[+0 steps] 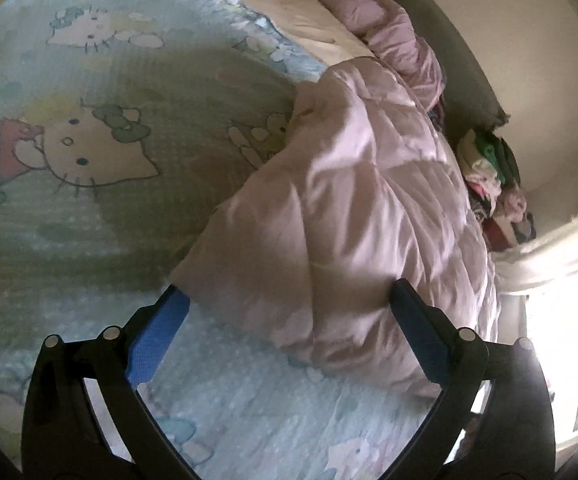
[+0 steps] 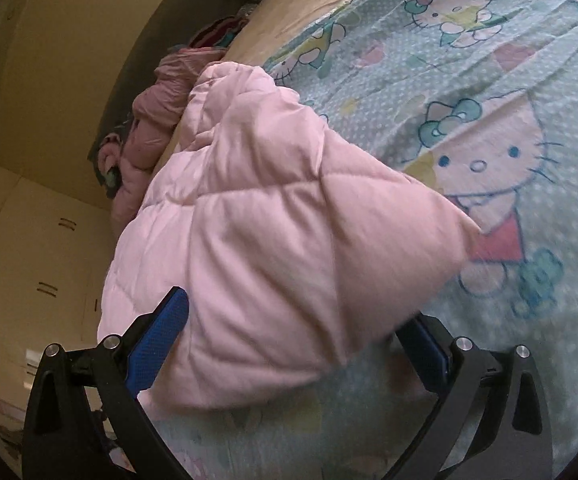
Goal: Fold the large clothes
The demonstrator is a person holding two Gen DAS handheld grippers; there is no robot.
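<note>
A bed (image 1: 69, 220) is carrying a cartoon-cat sheet (image 2: 489, 128), and a pink quilted jacket (image 1: 349, 208) is lying bunched on it along the wall-side edge. In the left view, the jacket's hem is sitting between and just ahead of the left gripper (image 1: 289, 300), whose jaws are standing wide open, gripping nothing. In the right view, a folded corner of the jacket (image 2: 281, 260) is filling the gap of the right gripper (image 2: 293, 316); its jaws are spread wide on either side of the fabric, not pinching it. A pile of mixed clothes (image 1: 493, 172) is lying beyond the jacket, by the wall.
</note>
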